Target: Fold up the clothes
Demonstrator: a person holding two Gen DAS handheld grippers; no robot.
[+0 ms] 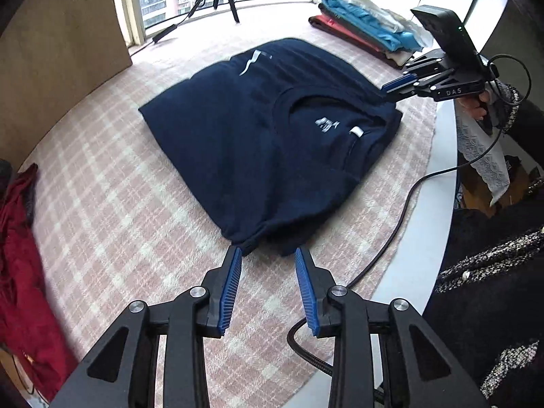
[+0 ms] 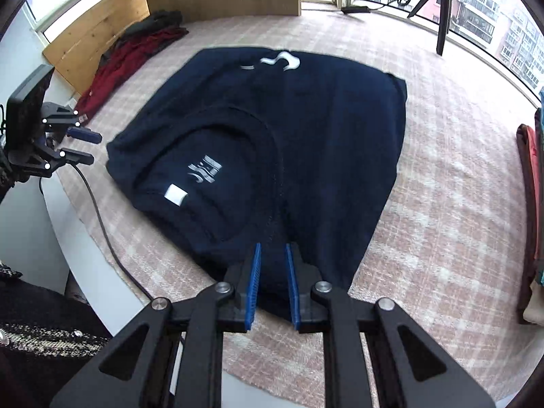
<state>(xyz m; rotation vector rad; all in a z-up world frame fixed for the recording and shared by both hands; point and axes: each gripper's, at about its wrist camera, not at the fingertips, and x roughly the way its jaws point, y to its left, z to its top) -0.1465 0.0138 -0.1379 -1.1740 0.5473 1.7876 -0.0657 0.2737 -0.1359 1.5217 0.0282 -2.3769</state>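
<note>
navy shirt (image 1: 258,142) is laid folded on the checked cloth (image 1: 112,210) of the table | left tongs (image 1: 268,255) are held open, nothing between | right tongs (image 2: 272,255) are clamped on the shirt's near edge

1 navy shirt (image 2: 306,129), 2 grippers (image 1: 268,255)

Left gripper (image 1: 268,251) and right gripper (image 2: 273,250): black linkage frames, ribbed blue pads, silver screws ("DAS" lettering); black-and-white tweed sleeve (image 1: 489,265).

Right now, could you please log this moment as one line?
garment: navy shirt, folded | left tongs: open, at hem | right tongs: gripping shirt edge
</note>
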